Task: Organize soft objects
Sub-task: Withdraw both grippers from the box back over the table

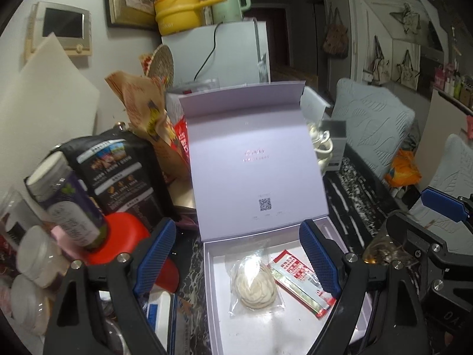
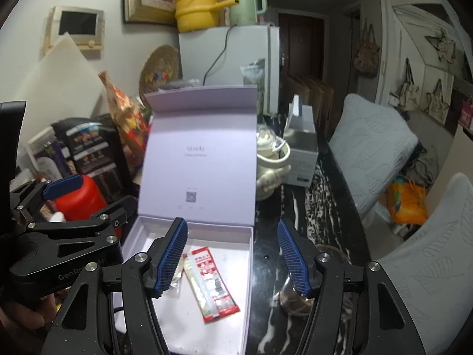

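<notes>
An open pale lilac box [image 1: 220, 319] stands on the dark marbled table with its lid [image 1: 254, 159] upright. Inside lie a clear packet holding a white coiled soft item [image 1: 255, 290] and a red and white sachet [image 1: 301, 284]. My left gripper [image 1: 239, 260] is open and empty, just above the box's front. In the right wrist view the box [image 2: 207, 310] holds the sachet [image 2: 211, 284]. My right gripper [image 2: 233, 260] is open and empty, over the box's right edge. The left gripper's body [image 2: 59, 236] shows at left there.
Clutter crowds the left: a red container [image 1: 127, 230], a black snack bag [image 1: 115, 174], a purple bottle [image 1: 68, 204] and jars. A cream teapot [image 2: 272, 162] and a grey box [image 2: 304, 148] stand behind the lilac box. A glass [image 2: 295, 295] sits right of it. Grey cushions lie at right.
</notes>
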Motion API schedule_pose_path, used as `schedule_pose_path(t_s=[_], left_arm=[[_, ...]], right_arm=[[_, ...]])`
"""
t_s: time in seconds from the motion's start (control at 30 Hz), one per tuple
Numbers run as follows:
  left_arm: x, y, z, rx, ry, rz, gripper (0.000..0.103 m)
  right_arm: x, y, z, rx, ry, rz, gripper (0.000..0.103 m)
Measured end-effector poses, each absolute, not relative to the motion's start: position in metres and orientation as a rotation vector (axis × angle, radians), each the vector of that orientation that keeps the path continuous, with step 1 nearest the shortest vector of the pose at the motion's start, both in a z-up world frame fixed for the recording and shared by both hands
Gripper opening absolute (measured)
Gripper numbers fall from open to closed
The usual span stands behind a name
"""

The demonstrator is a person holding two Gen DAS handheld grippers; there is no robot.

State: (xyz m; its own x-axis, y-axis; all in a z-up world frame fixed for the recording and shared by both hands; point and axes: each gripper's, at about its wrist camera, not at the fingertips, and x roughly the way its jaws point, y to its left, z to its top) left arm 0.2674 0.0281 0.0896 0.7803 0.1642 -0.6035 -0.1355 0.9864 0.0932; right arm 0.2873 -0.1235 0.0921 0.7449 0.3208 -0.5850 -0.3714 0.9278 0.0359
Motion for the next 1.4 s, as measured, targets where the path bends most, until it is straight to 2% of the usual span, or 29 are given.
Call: schedule_pose_path(t_s=[0.23, 0.73, 0.8, 0.83, 1.07, 1.17, 1.4], left_arm=[[0.228, 0.025, 0.115, 0.047, 0.6, 0.155, 0.086], [0.143, 0.026, 0.146, 0.023, 0.486, 0.083, 0.09], [0.134, 0.028, 0.147, 0.02, 0.474, 0.083, 0.1], [0.128, 0.028, 0.148, 0.019, 0.463, 0.084, 0.101], [0.103, 0.027, 0.143, 0.03, 0.447, 0.07, 0.101], [0.095, 0.028, 0.139, 0.027, 0.449, 0.056, 0.101], [0.075, 0.026, 0.121, 0.038, 0.482, 0.024, 0.101]], right_arm=[[0.247, -0.132, 0.119, -0.08, 0.561, 0.383, 0.067], [0.154, -0.155, 0.15, -0.034, 0.456, 0.402, 0.084], [0.143, -0.158, 0.152, -0.027, 0.442, 0.4, 0.089], [0.136, -0.159, 0.153, -0.024, 0.437, 0.398, 0.091], [0.106, -0.163, 0.15, 0.001, 0.425, 0.37, 0.094], [0.092, -0.164, 0.146, 0.01, 0.415, 0.342, 0.101], [0.068, -0.171, 0.131, 0.048, 0.419, 0.333, 0.102]])
